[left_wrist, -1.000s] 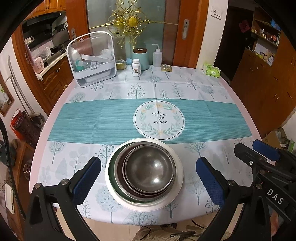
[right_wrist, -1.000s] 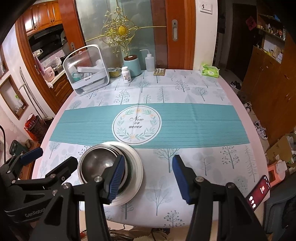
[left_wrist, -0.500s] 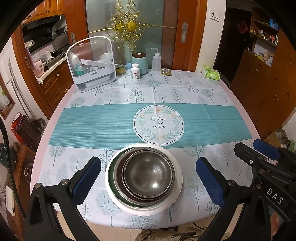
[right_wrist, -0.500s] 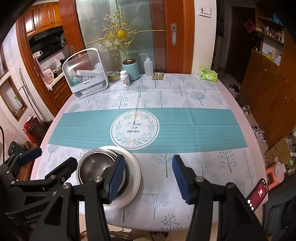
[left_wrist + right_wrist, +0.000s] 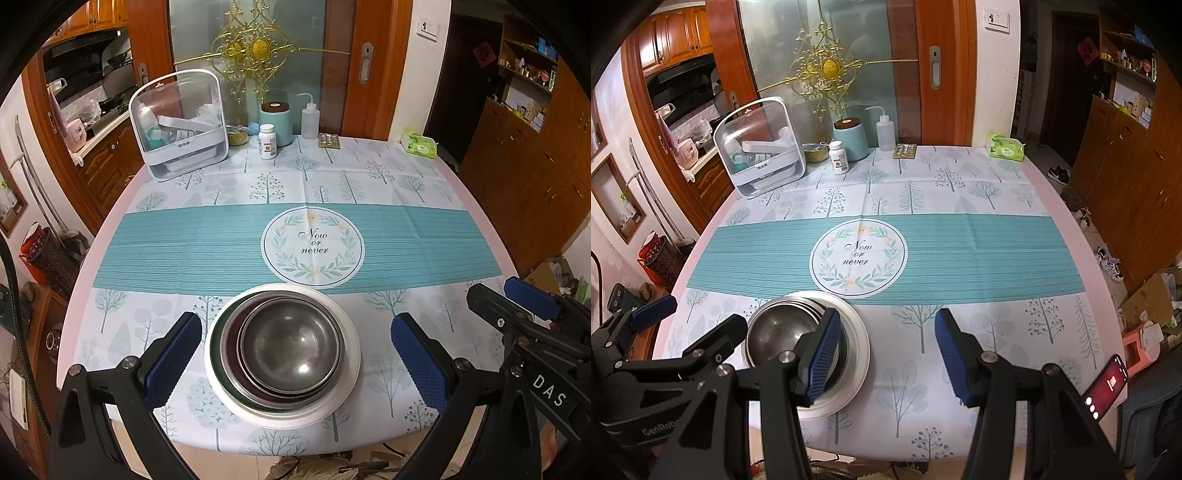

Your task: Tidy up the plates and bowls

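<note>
Left wrist view: the left tool (image 5: pixel 293 354) hangs spread wide, pinching nothing, straddling the stack of steel bowls (image 5: pixel 291 347) nested on a white plate (image 5: pixel 347 380), low centre of the frame near the counter (image 5: pixel 369 177) edge. The bowls open upward; being round, they have no long axis.

Right wrist view: the right tool (image 5: pixel 886 354) is spread too, empty, the stack lower left behind its left finger. My read: lift gently by the plate's rim, level.
</note>
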Demonstrator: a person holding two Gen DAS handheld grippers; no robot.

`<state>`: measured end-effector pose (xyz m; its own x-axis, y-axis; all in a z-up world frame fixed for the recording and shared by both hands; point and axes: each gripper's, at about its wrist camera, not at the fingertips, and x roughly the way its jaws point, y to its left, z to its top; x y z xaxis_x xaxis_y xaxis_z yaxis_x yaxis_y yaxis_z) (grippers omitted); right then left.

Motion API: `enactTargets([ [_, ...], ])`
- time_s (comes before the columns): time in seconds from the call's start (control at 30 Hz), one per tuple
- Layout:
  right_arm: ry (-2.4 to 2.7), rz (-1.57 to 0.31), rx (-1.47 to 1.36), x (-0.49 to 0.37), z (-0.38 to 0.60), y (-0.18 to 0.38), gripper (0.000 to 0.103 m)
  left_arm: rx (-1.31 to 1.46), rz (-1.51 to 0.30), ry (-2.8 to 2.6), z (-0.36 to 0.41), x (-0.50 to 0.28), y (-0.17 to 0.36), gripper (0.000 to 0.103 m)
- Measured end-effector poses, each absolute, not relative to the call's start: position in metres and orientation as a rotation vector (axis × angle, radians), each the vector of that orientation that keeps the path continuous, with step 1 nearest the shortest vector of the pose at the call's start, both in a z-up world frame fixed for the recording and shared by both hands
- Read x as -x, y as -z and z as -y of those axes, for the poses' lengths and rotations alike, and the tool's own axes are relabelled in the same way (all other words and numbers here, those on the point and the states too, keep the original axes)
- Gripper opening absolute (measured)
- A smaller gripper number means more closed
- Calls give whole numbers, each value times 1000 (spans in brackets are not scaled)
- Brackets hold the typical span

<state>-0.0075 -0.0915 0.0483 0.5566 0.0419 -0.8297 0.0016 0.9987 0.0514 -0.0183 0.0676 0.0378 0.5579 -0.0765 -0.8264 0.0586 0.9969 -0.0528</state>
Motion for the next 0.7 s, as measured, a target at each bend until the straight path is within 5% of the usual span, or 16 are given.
enactTargets([
  [0.7, -17, -988, -52, 8, 93, -44, 54, 17, -981, 94, -63, 18, -34, 102],
])
